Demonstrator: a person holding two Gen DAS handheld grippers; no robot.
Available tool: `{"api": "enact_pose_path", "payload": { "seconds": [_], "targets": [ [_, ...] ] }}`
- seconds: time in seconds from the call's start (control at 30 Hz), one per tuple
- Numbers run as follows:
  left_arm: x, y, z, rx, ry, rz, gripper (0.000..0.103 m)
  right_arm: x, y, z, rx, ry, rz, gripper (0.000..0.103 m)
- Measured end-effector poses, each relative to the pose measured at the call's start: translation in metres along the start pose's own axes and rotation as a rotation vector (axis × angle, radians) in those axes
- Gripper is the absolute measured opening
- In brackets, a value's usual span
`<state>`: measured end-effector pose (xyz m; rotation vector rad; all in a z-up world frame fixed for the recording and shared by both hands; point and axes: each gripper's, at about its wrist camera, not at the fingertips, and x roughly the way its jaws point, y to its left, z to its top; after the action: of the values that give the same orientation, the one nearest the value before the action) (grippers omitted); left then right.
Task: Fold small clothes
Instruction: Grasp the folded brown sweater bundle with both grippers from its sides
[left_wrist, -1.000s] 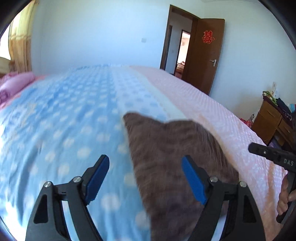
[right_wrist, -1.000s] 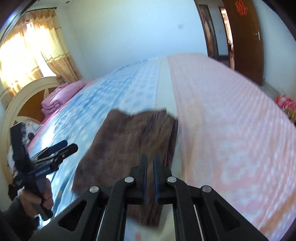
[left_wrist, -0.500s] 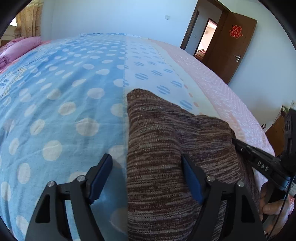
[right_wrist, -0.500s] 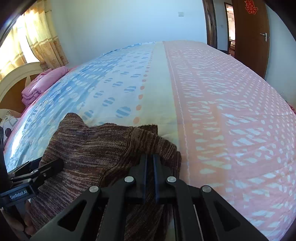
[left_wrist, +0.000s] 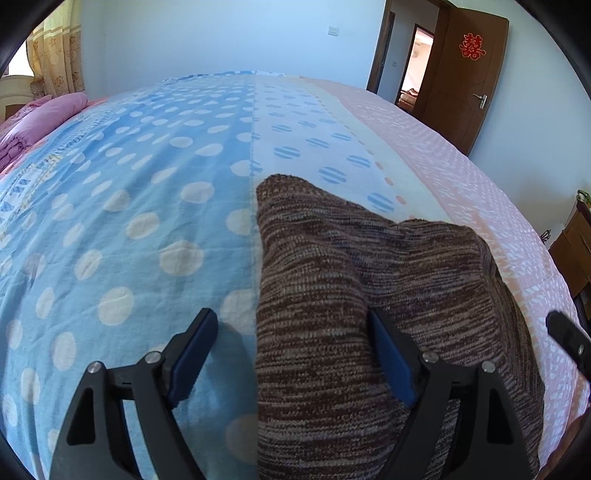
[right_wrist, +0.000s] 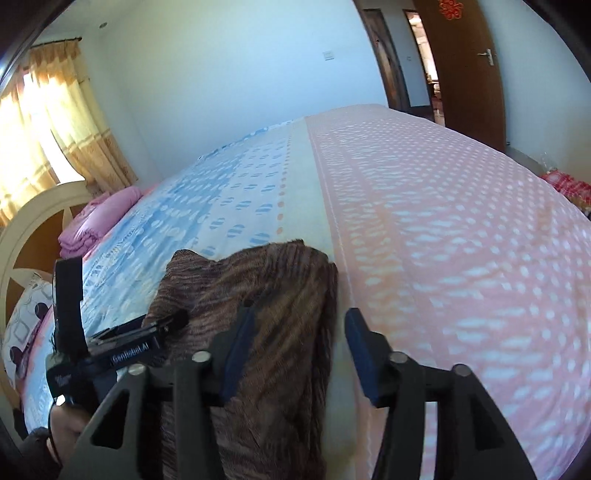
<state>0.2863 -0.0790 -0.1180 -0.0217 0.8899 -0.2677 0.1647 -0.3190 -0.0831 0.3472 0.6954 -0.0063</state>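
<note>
Because the left tool (left_wrist: 291, 354) and right tool (right_wrist: 299, 354) both stand wide apart gripping nothing, the brown knit garment (left_wrist: 369, 295), lying bunched on the bed (left_wrist: 147, 184) beneath them, may unfold if nudged.

Bedspread (left_wrist: 155, 206) in blue, cream and pink bands; folded pink quilt (right_wrist: 99, 218) by cream headboard (right_wrist: 33, 214); brown door (left_wrist: 465, 74) ajar; yellow curtain (right_wrist: 55, 122).

Both grippers — left gripper (left_wrist: 291, 354), right gripper (right_wrist: 299, 350) — are black plastic frames with silver screws and blue finger pads (left_wrist: 192, 354); white lettering marks one, gripped by a bare hand (right_wrist: 68, 424) in a dark sleeve.
</note>
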Motion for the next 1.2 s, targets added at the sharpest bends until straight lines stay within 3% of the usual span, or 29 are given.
{"api": "enact_pose_path", "payload": {
  "seconds": [0.17, 0.3, 0.47, 0.63, 1.07, 1.2],
  "targets": [
    [-0.002, 0.005, -0.003, -0.007, 0.014, -0.025, 0.09, 0.016, -0.024, -0.012, 0.132, 0.066, 0.061, 0.054],
    [-0.009, 0.007, -0.01, 0.023, 0.031, -0.08, 0.09, 0.008, -0.028, -0.011, 0.159, 0.038, 0.104, 0.054],
    [-0.029, 0.013, -0.008, -0.118, 0.046, -0.274, 0.086, 0.011, -0.038, -0.01, 0.224, 0.053, 0.172, 0.054],
    [-0.007, -0.006, -0.016, -0.051, 0.067, -0.168, 0.087, 0.022, -0.032, -0.015, 0.201, 0.111, 0.18, 0.054],
    [-0.009, -0.01, -0.02, -0.014, 0.039, -0.144, 0.089, 0.039, -0.01, -0.009, 0.132, 0.166, 0.193, 0.058],
    [-0.009, -0.01, -0.02, -0.015, 0.039, -0.145, 0.089, 0.062, 0.01, 0.006, 0.027, 0.218, 0.179, 0.059]
  ]
}}
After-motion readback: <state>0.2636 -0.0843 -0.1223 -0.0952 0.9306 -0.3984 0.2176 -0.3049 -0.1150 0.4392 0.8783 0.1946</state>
